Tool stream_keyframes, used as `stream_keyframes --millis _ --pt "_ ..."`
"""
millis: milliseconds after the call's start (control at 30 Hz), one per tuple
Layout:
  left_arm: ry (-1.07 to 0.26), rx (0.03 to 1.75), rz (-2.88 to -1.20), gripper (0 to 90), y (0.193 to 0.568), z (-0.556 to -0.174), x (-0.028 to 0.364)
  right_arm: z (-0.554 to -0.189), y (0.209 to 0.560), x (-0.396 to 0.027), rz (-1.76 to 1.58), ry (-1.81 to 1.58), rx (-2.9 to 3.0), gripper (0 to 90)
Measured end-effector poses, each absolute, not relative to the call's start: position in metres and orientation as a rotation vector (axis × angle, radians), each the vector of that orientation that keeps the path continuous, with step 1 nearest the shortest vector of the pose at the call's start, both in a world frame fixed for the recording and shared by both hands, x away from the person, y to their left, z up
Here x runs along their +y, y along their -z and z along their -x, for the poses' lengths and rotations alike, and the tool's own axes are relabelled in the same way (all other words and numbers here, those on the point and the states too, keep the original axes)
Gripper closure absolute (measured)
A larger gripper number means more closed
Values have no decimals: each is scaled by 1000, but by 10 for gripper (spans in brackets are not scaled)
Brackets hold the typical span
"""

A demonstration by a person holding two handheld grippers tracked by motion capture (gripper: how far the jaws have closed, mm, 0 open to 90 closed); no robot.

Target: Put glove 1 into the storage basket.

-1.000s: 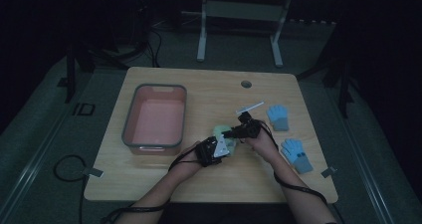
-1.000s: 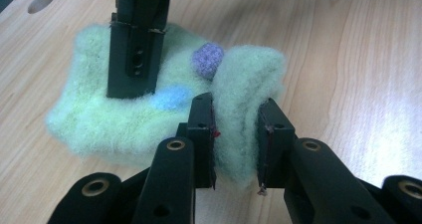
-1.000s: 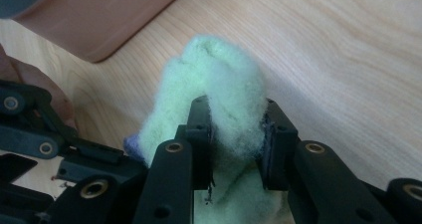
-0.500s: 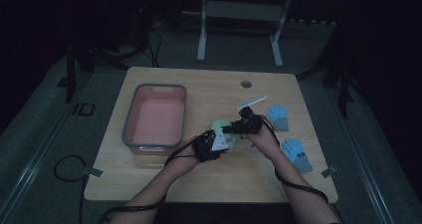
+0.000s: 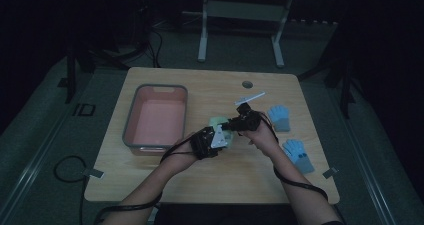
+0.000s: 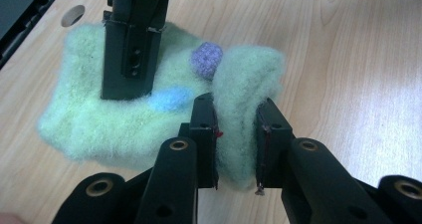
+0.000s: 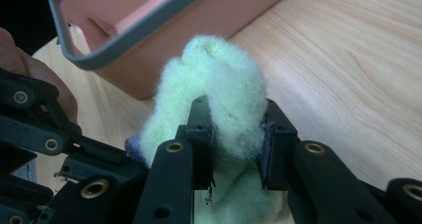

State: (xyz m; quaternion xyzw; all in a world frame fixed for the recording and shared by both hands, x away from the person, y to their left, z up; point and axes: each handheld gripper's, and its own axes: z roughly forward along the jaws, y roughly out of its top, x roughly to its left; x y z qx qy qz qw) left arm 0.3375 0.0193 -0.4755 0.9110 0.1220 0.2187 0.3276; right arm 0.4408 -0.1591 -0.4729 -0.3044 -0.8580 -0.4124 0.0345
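Wooden table [image 5: 165, 185]; one pink bin [image 5: 156, 117]; two blue gloves [image 5: 279, 117]; one green glove [image 6: 124, 109]

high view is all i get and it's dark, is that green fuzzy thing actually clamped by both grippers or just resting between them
Observer: Both clamp it. In the left gripper view the left gripper pinches a raised fold of the green glove between its pads.
Operator: and the right one
Observer: In the right gripper view the right gripper squeezes another bunched fold, which bulges above the jaws.
Operator: any markings on it, i just see a pale blob
Observer: Yes, the left gripper view shows a purple fingertip and a blue patch on the fuzzy green.
Operator: how near is the pink bin
Observer: Close. In the right gripper view the pink bin with its grey rim stands just behind the glove, on the table.
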Motion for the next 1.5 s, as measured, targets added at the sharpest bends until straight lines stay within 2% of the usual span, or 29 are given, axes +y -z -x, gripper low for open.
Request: stream_keyframes --millis 367,400,767,1500 --pt "-599 331 -2399 744 455 -339 42 -447 451 -131 872 1290 -2645 717" --pt "-615 341 -2400 744 446 -341 54 -449 444 -122 854 1301 -2650 717" --pt "-653 383 -2404 745 433 -341 89 -457 424 -76 770 1311 -2671 718" --pt "-676 463 -2455 744 442 -347 163 -464 425 8 671 1292 -2694 718"
